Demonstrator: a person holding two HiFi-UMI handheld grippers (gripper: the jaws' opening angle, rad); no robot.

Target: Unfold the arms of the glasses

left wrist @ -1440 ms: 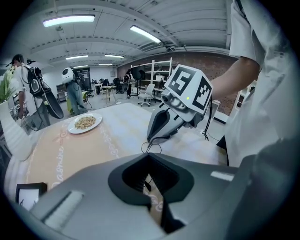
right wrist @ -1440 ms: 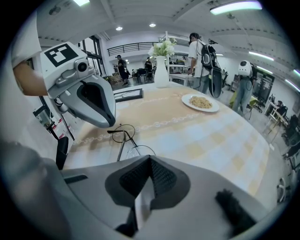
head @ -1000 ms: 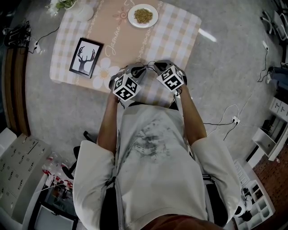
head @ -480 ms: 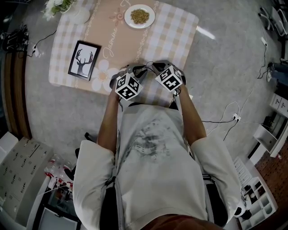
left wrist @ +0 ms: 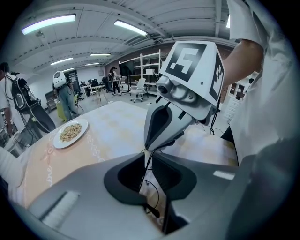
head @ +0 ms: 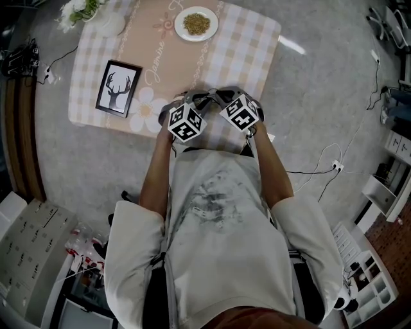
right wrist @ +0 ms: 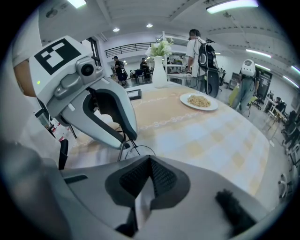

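Two hand-held grippers, the left hand-held gripper and the right hand-held gripper, each with one marker cube: two cubes in all. One pair of glasses between them. One bench, under one checked cloth. On it there is one plate with one heap of food, one framed picture showing a single deer head, and one vase holding one bunch of flowers. One person works at the bench, with two bare forearms in sight. In the right gripper view two more people stand beyond the bench; the figures further back are too small to count
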